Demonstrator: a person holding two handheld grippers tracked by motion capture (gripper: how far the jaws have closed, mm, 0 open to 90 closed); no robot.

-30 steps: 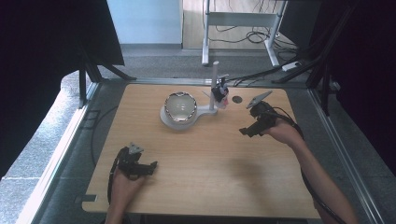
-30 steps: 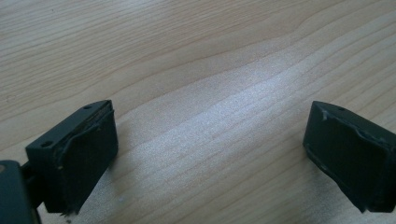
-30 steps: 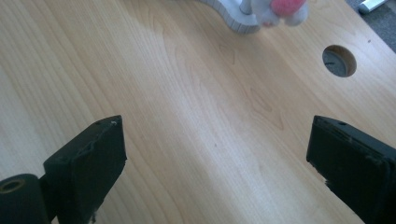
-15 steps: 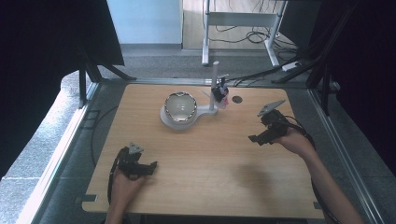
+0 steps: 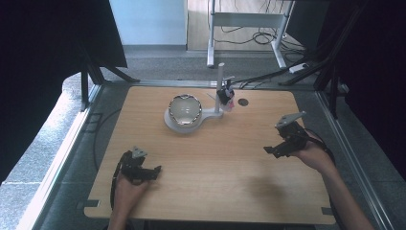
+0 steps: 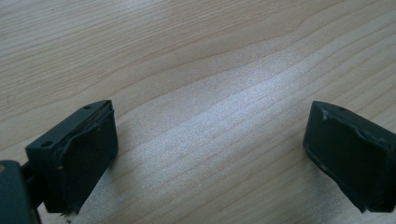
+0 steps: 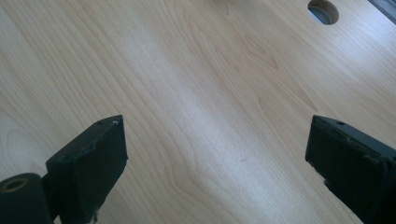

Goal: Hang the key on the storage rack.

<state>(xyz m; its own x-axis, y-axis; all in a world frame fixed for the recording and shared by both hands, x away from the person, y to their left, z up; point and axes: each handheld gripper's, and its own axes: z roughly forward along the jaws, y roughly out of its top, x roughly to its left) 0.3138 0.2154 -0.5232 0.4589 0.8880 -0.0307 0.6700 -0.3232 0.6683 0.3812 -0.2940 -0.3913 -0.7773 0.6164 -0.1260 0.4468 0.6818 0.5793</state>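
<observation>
A shiny metal bowl (image 5: 185, 109) sits on a white stand (image 5: 207, 115) at the back middle of the wooden table (image 5: 215, 167). A white post with a small black and red device (image 5: 224, 94) rises from the stand's right end. My left gripper (image 5: 154, 171) rests low at the front left, jaws wide apart over bare wood (image 6: 210, 135), nothing between them. My right gripper (image 5: 270, 149) hovers at the right side, also open over bare wood (image 7: 215, 140) and empty.
A round hole (image 5: 243, 102) pierces the tabletop right of the stand, seen also as a hole (image 7: 323, 11) in the right gripper view. A metal frame rail (image 5: 64, 153) borders the table's left. Cables and a desk leg (image 5: 210, 43) lie on the floor beyond.
My right gripper has moved toward me and rightward, away from the stand. The left gripper has stayed put.
</observation>
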